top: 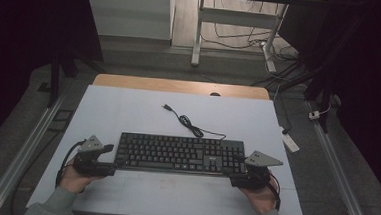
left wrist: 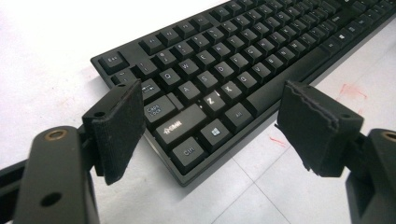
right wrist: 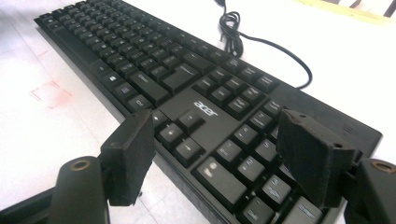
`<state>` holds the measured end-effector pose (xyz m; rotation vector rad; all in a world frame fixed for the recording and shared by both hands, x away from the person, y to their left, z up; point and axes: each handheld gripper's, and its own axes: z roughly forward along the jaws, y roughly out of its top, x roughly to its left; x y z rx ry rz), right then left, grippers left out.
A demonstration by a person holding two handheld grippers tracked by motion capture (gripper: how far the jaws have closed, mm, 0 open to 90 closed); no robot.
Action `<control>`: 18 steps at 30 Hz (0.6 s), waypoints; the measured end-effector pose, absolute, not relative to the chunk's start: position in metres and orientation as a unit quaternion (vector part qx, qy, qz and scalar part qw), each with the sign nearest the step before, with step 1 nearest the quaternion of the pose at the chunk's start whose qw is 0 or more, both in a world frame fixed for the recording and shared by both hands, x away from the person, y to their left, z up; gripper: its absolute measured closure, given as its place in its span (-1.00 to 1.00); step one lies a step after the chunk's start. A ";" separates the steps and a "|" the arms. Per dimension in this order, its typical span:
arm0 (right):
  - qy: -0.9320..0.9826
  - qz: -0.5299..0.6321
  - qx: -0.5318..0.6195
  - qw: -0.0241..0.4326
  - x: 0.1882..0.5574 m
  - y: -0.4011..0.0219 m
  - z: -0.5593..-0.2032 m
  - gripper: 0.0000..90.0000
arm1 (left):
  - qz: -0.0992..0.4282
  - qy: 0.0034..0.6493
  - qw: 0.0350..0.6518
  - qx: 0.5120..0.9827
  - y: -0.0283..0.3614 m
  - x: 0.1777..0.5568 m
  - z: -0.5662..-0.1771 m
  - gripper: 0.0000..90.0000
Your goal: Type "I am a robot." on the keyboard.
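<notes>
Keyboard far end cut off in both gripper views; cable plug end blurred; keyboard flat on white surface, between grippers; left gripper wide around its left corner; right gripper wide over number pad end.

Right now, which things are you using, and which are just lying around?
In use:
black Acer keyboard
keyboard cable
left gripper, open at the keyboard's left end
right gripper, open at its right end

Just lying about:
white power strip on the floor
white desk frame behind the table
</notes>
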<state>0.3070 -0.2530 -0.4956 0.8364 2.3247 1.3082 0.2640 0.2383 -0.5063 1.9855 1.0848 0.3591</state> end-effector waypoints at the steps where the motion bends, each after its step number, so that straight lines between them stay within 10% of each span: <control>1: 0.818 0.463 0.294 0.171 0.307 -0.251 -0.495 -0.37 | 0.144 0.431 0.412 0.790 0.238 0.264 -0.506 -0.48; 18: 0.827 0.467 0.271 0.156 0.319 -0.209 -0.489 -0.28 | 0.145 0.445 0.413 0.782 0.241 0.266 -0.504 -0.26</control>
